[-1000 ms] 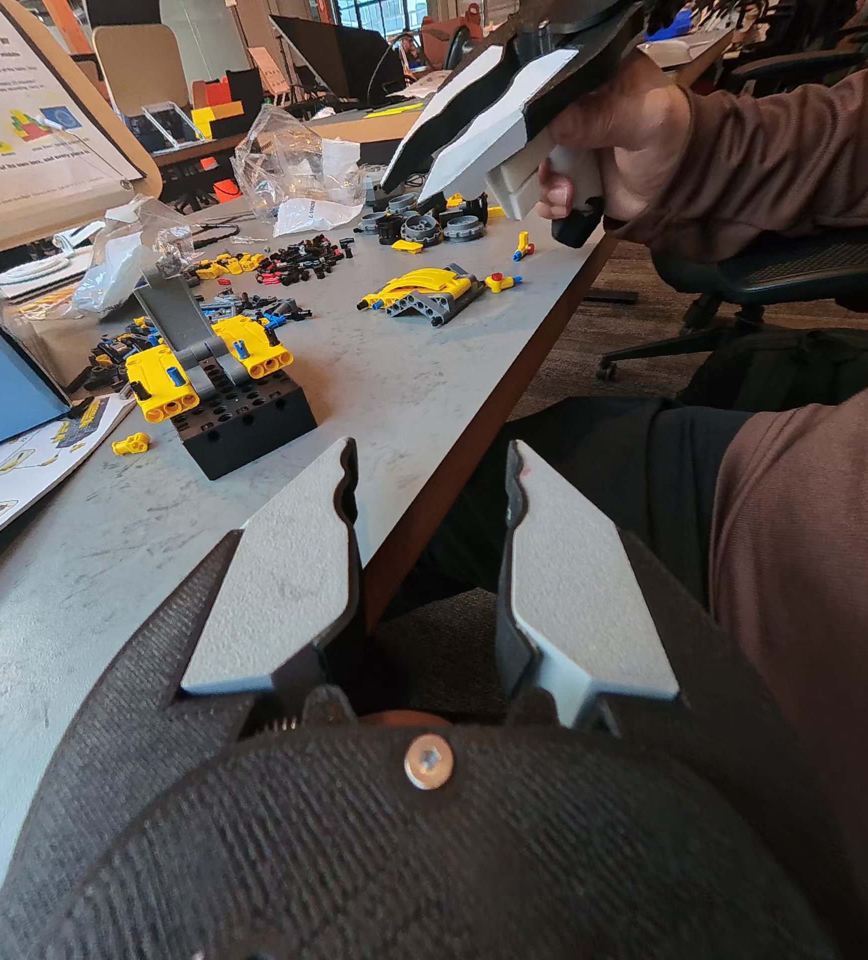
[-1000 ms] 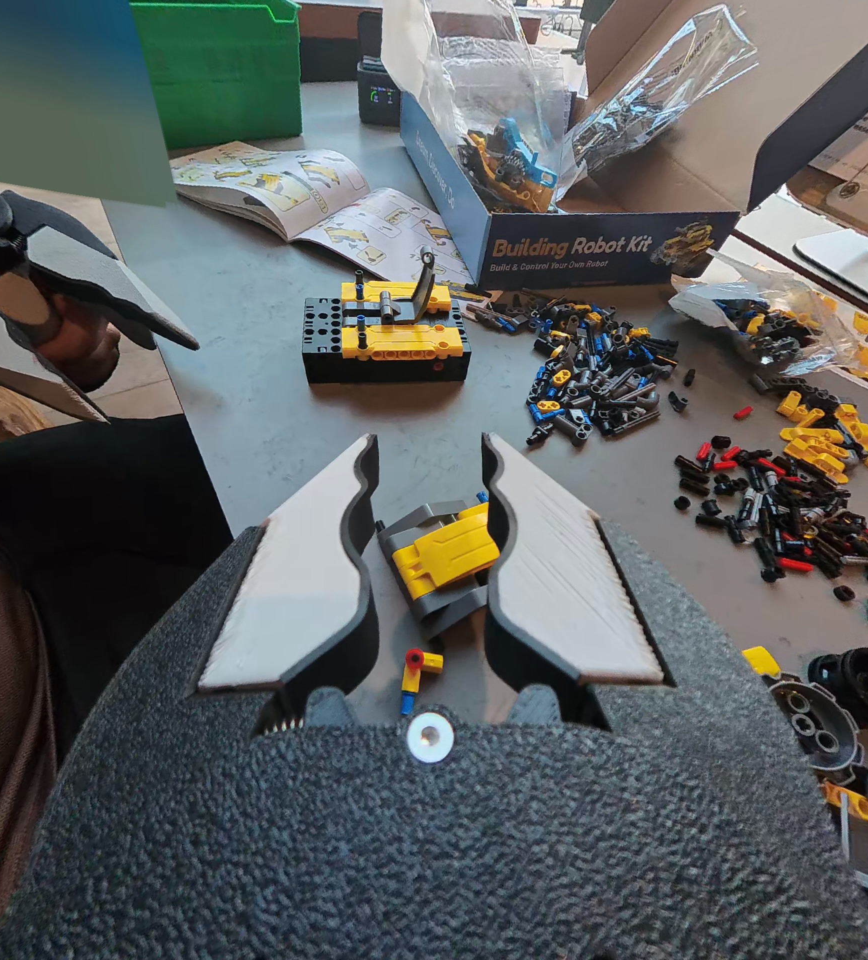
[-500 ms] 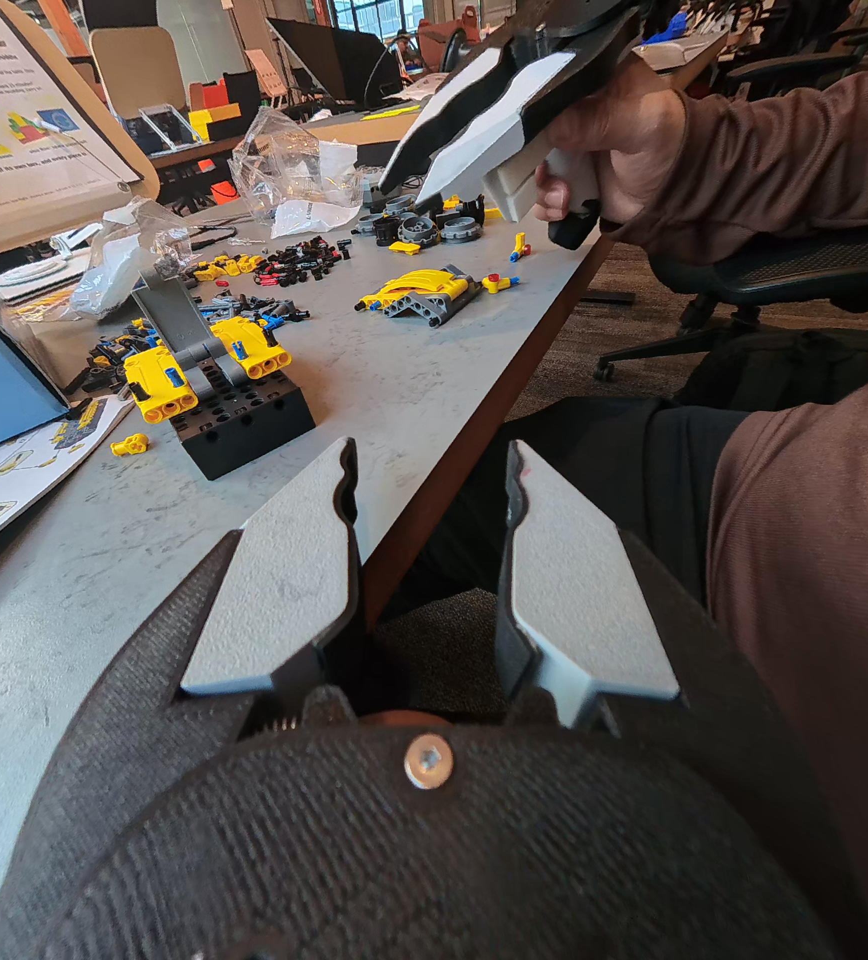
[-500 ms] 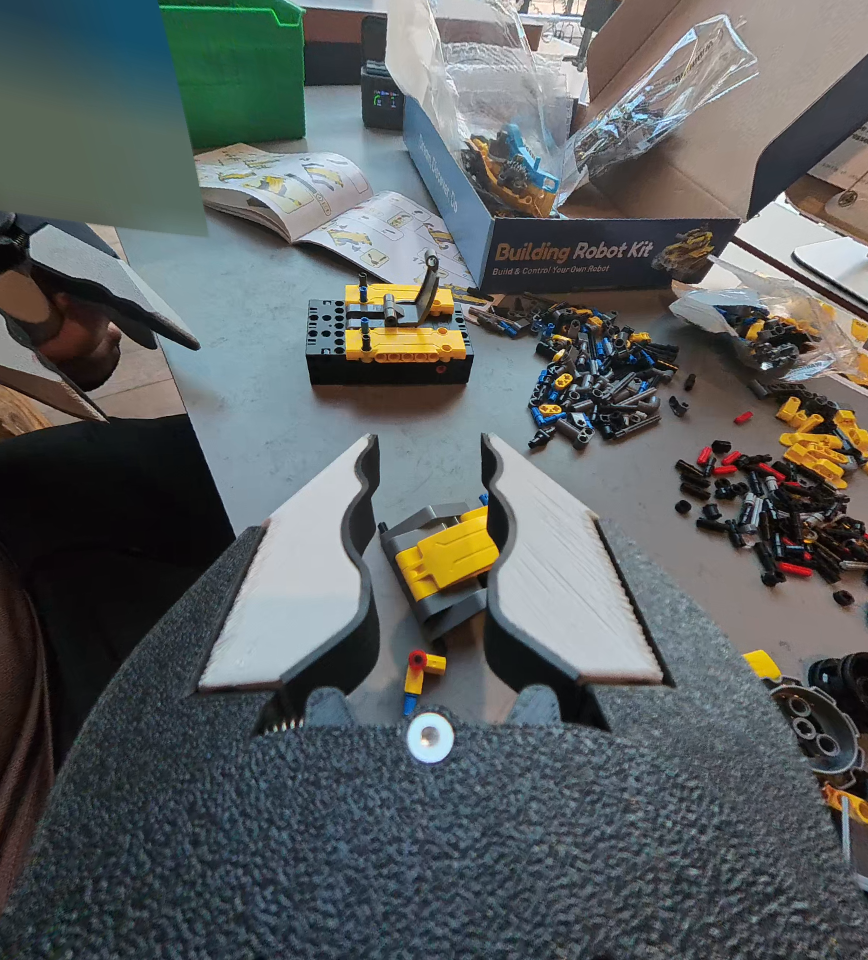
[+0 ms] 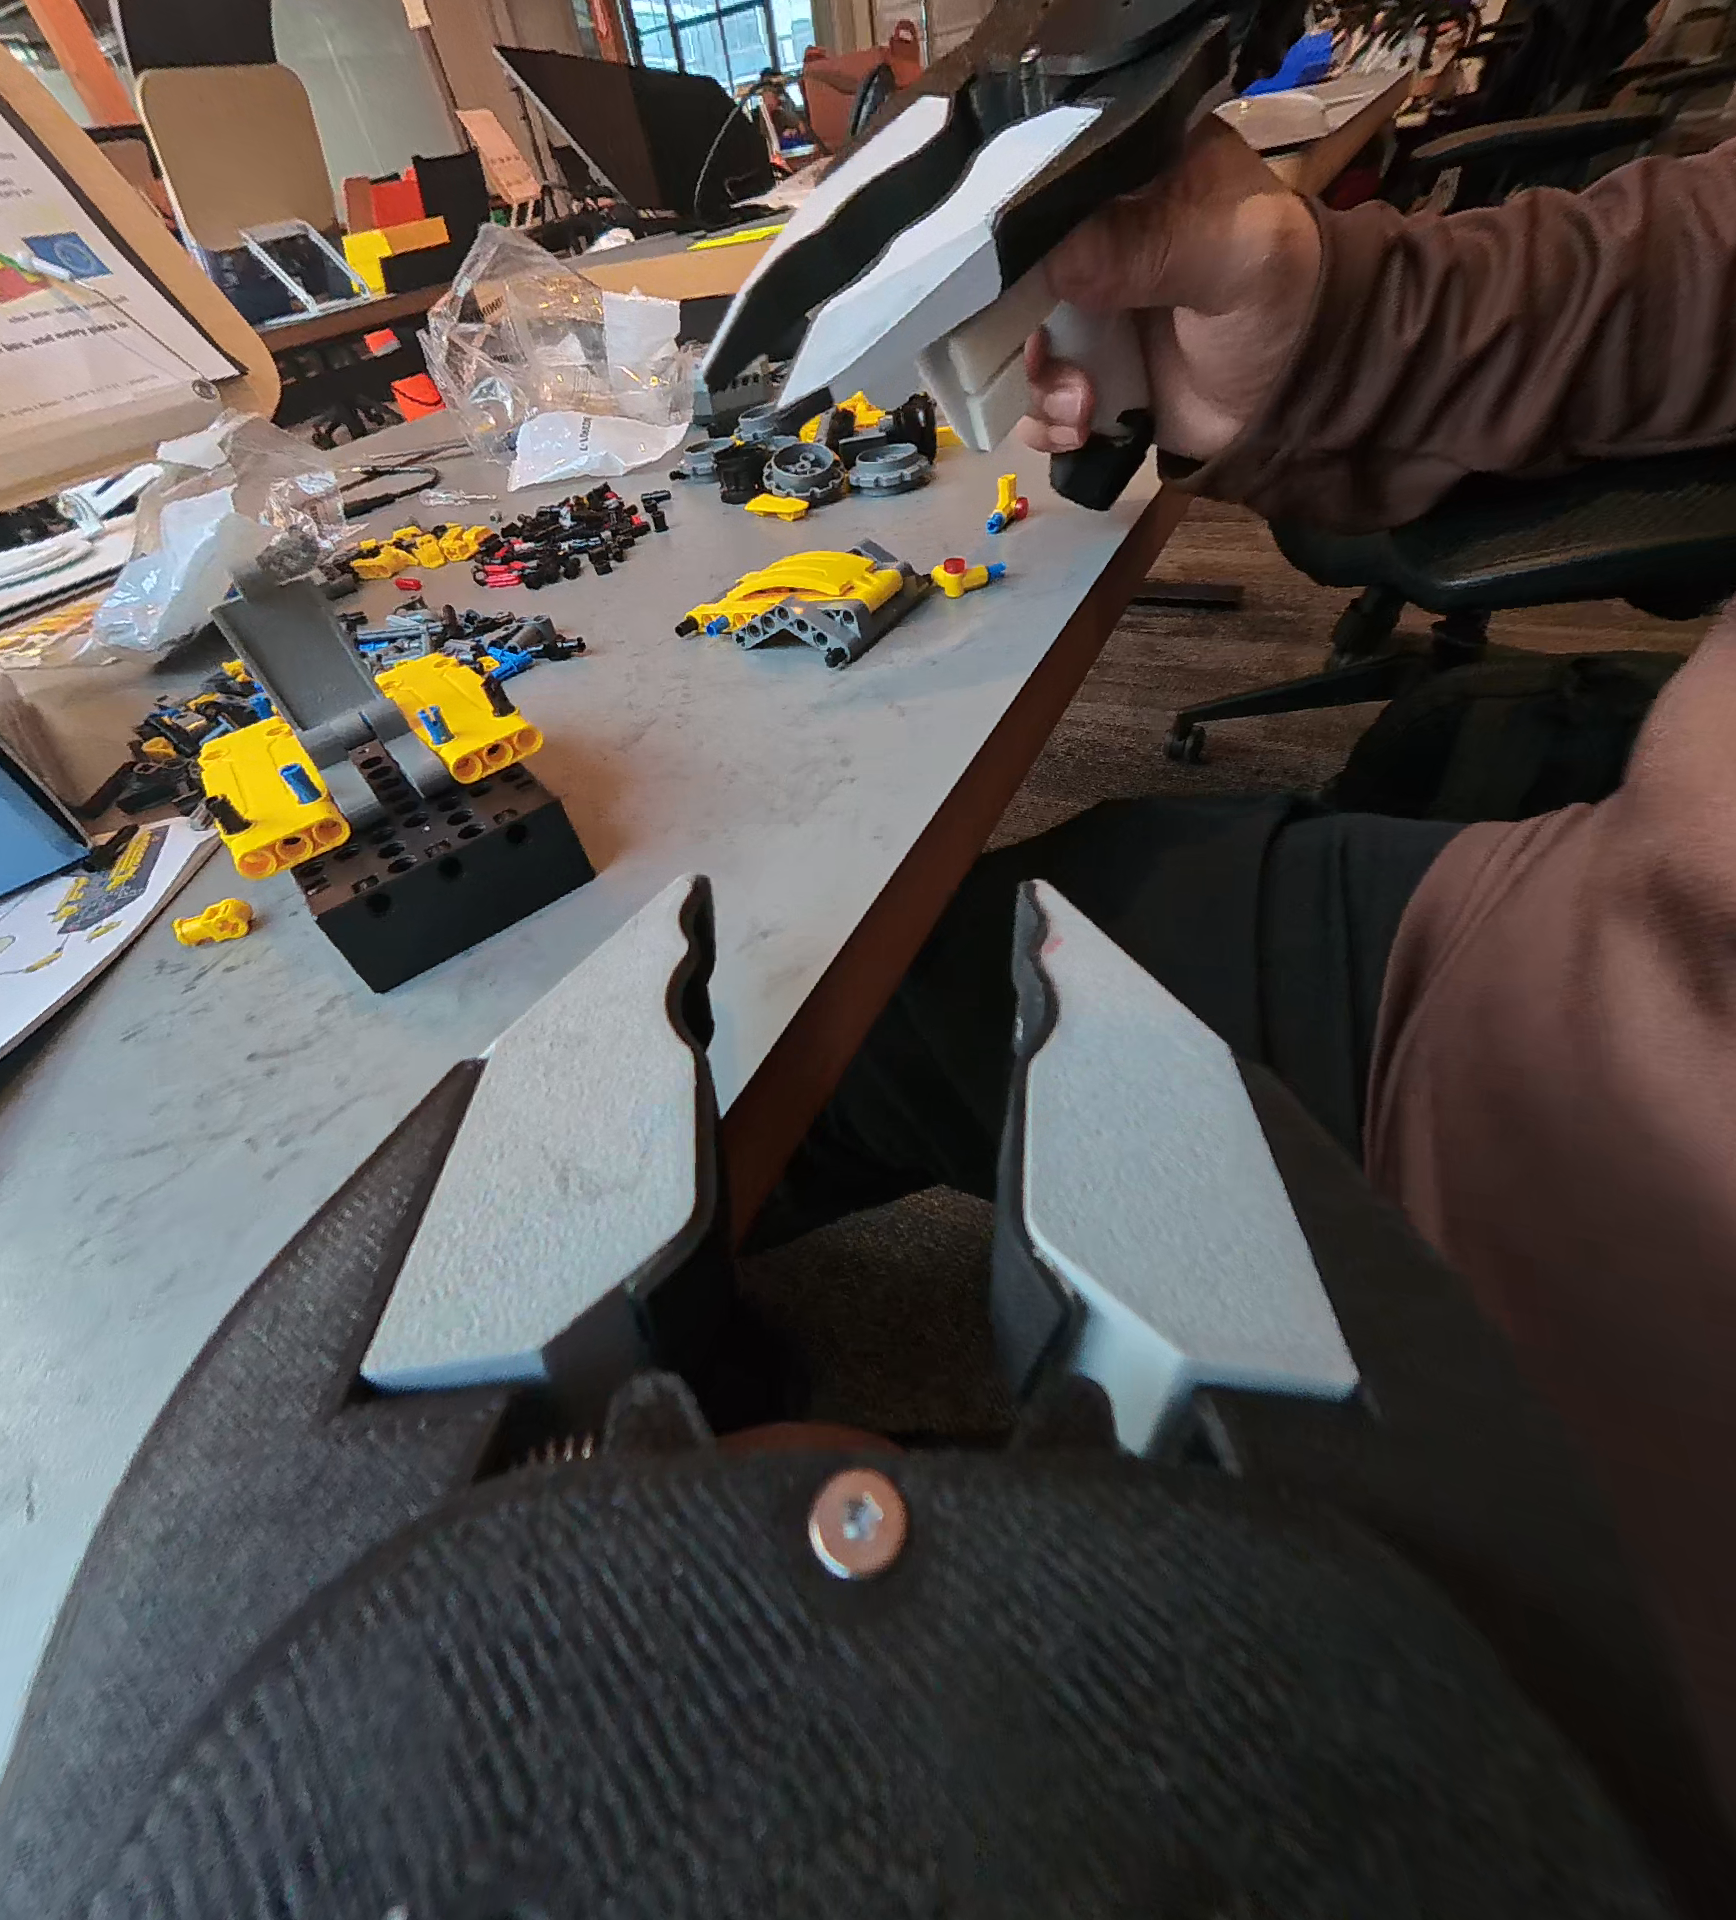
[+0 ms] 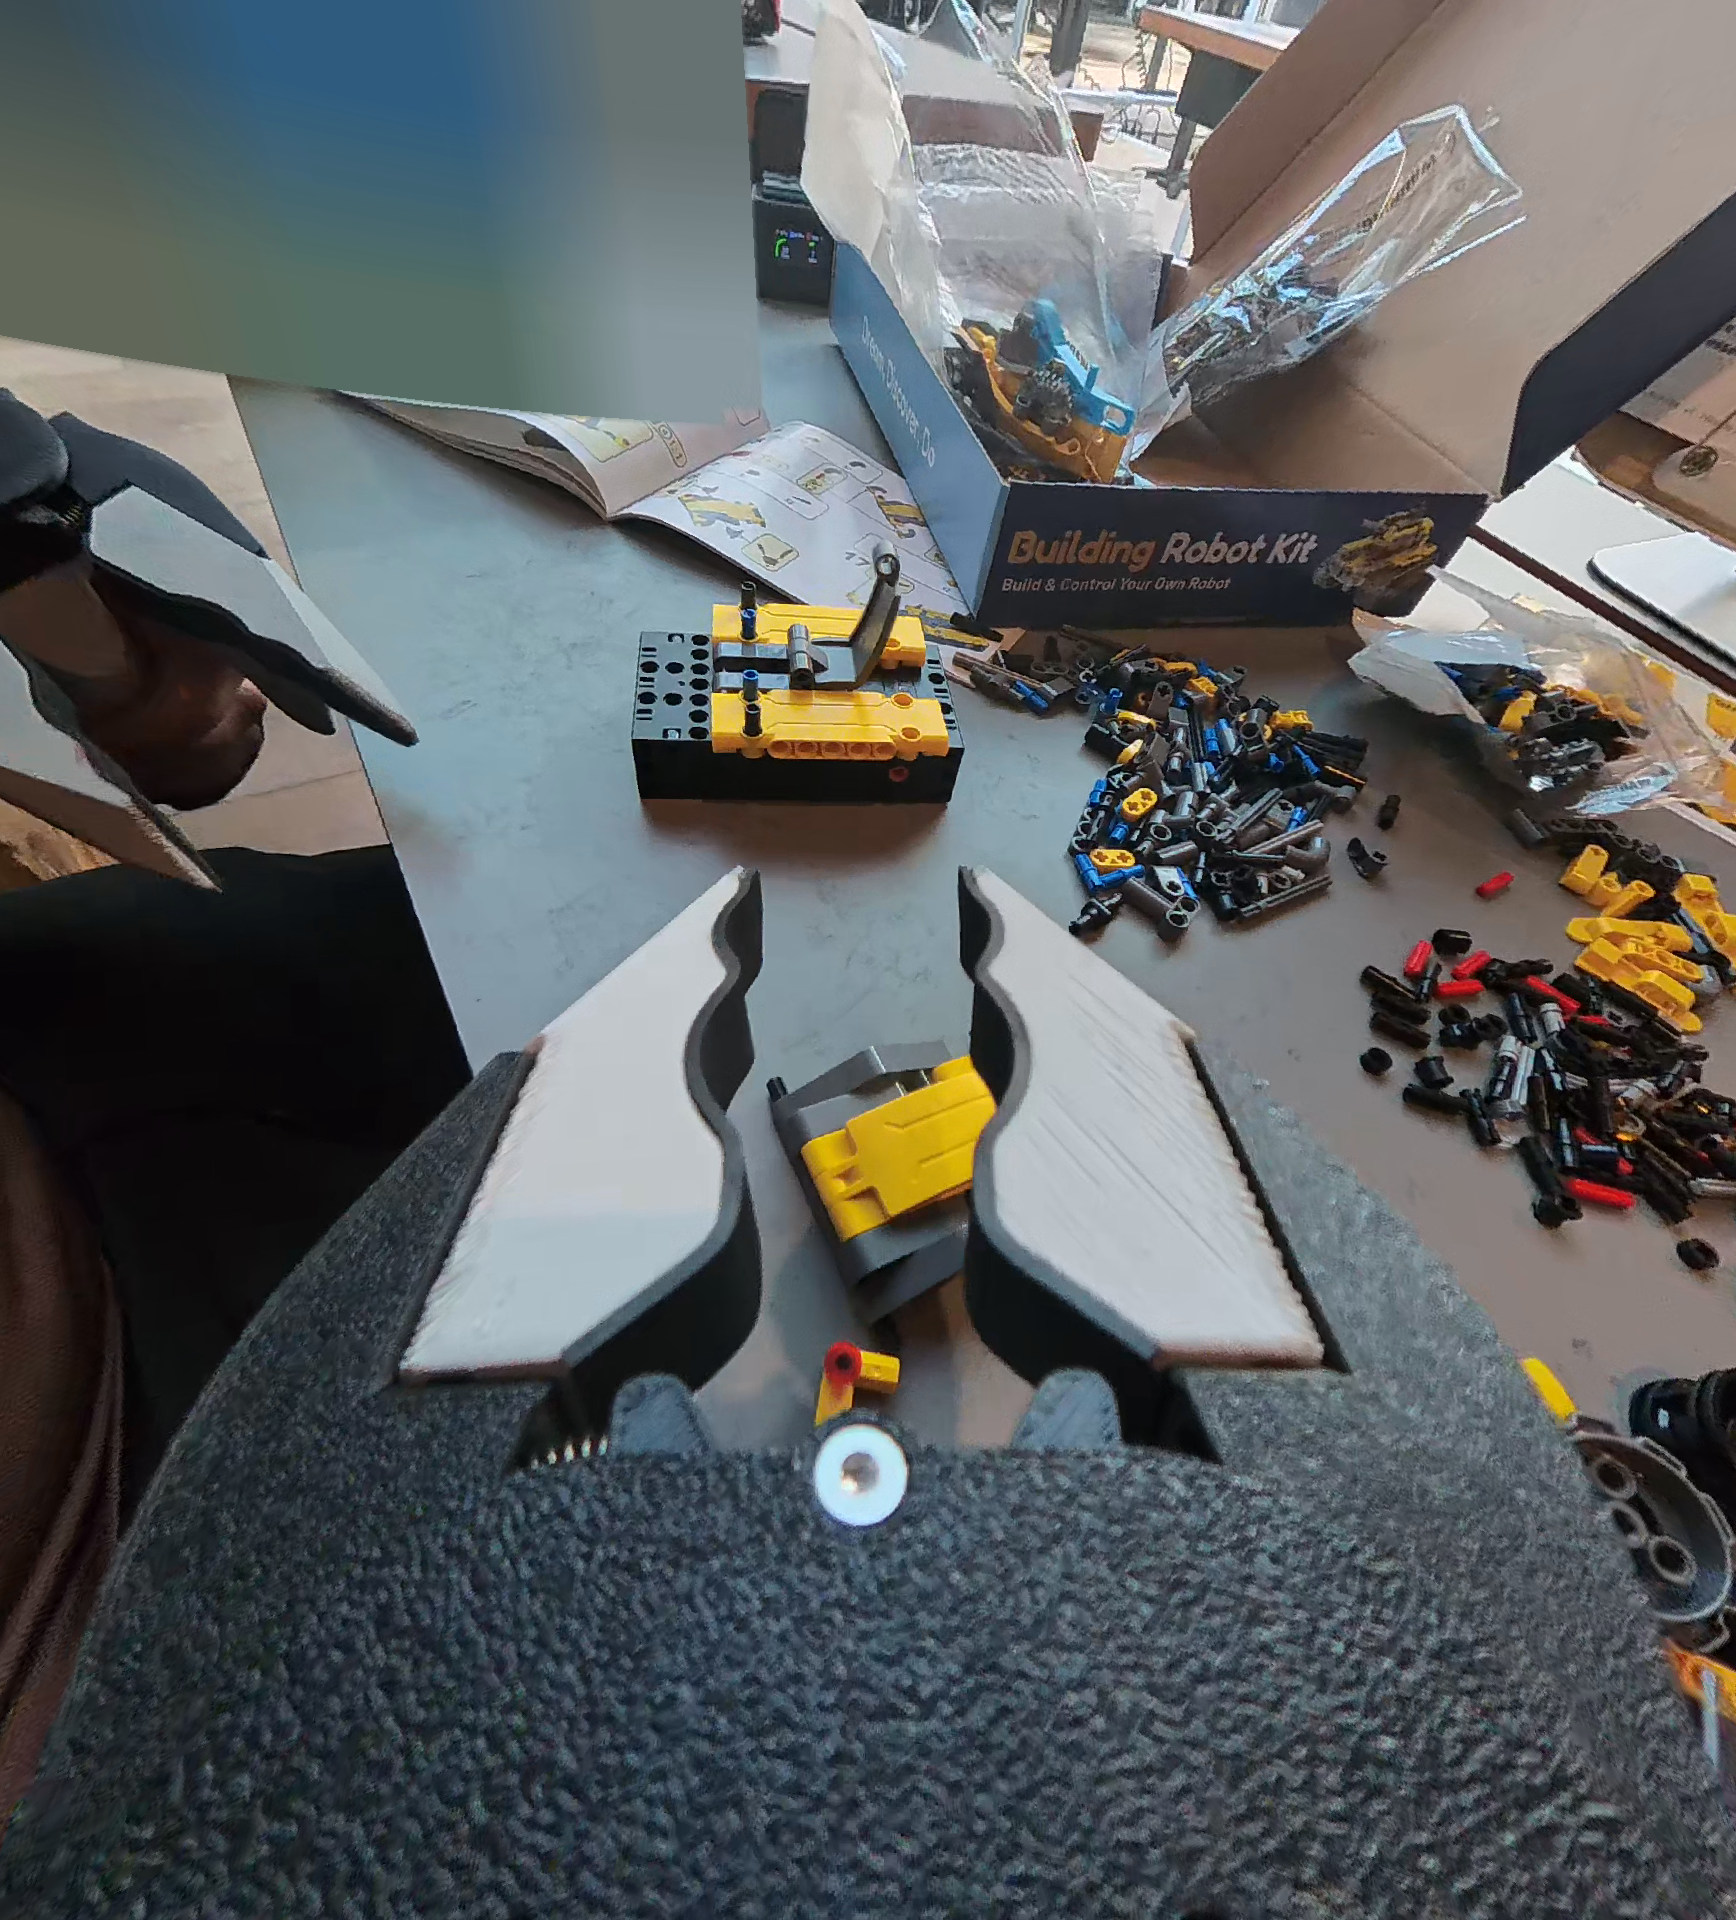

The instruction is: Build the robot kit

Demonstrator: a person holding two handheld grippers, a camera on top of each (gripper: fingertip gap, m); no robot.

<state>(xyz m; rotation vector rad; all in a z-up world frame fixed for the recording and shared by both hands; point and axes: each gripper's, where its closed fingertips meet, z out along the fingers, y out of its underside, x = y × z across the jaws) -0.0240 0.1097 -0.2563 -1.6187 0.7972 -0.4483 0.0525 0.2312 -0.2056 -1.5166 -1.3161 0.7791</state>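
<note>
Above the yellow-and-grey assembly (image 6: 885, 1164) on the bench (image 6: 531, 665), the right tongs (image 6: 859, 914) are held apart, unclamped; beyond the black block (image 5: 428, 862), the left tongs (image 5: 859, 935) are parked apart, empty.

An open-plan office or maker lab: beyond the grey table (image 5: 760, 790) strewn with building-kit parts stand more desks, a mesh office chair (image 5: 1570, 561) beside it, and windows far behind.

- Left gripper (image 5: 859, 935): pale grey wedge fingers, black wavy pads, textured black body, silver screw.
- Right gripper (image 6: 859, 914): the same.
- Brown ribbed sleeves (image 5: 1570, 281), black trousers.
</note>
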